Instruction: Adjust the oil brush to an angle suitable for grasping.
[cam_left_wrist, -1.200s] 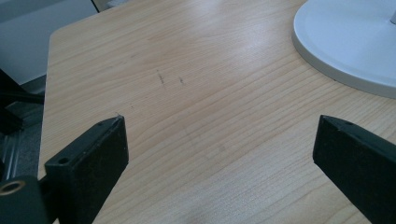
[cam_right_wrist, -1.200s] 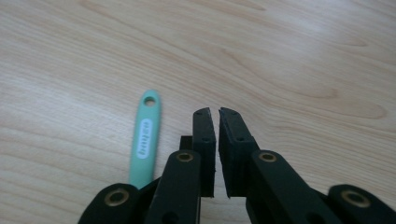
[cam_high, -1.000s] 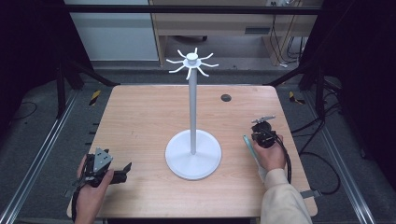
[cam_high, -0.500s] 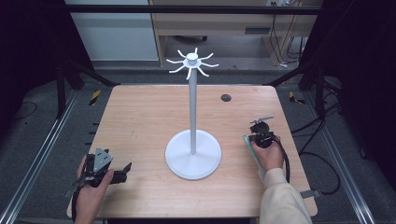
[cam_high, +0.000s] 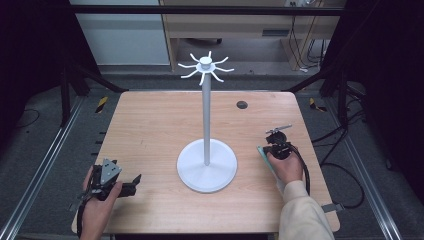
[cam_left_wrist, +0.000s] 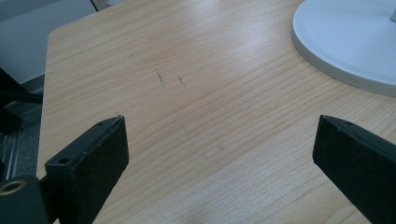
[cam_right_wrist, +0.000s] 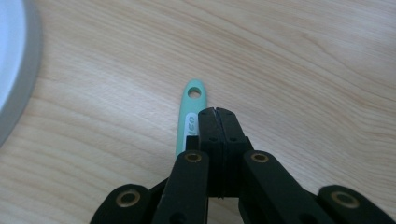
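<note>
Room: a pale wooden table (cam_high: 150, 125) stands on a grey floor, with dark frames on both sides.
Right tongs: the right gripper (cam_right_wrist: 216, 112) has its jaws shut tight together. Nothing is between them.
Left tongs: the left gripper (cam_left_wrist: 219, 122) has its jaws wide apart, and between them I see just bare wood. It rests low at the near left corner of the table.
Thing to pick up: a mint-green handle (cam_right_wrist: 189, 116) with a round hole at its end lies flat on the table. It sits just beside the shut right jaws and runs under them. I cannot tell what tool it belongs to.
Same thing from above: it shows as a thin green strip (cam_high: 262, 156) by the person's right hand.
Stand: a tall white hook stand (cam_high: 206, 115) is in the middle of the table, with curved hooks (cam_high: 205, 67) at the top. Its round base (cam_left_wrist: 350, 37) is near the left tongs.
Other: a small dark round spot (cam_high: 242, 104) is far back on the table.
What has changed: nothing. Both hands and the green handle are where they were a second ago.
What that means: I think the job has not started. The right tongs must open before they can grab the handle, and the hole looks made for a hook.
</note>
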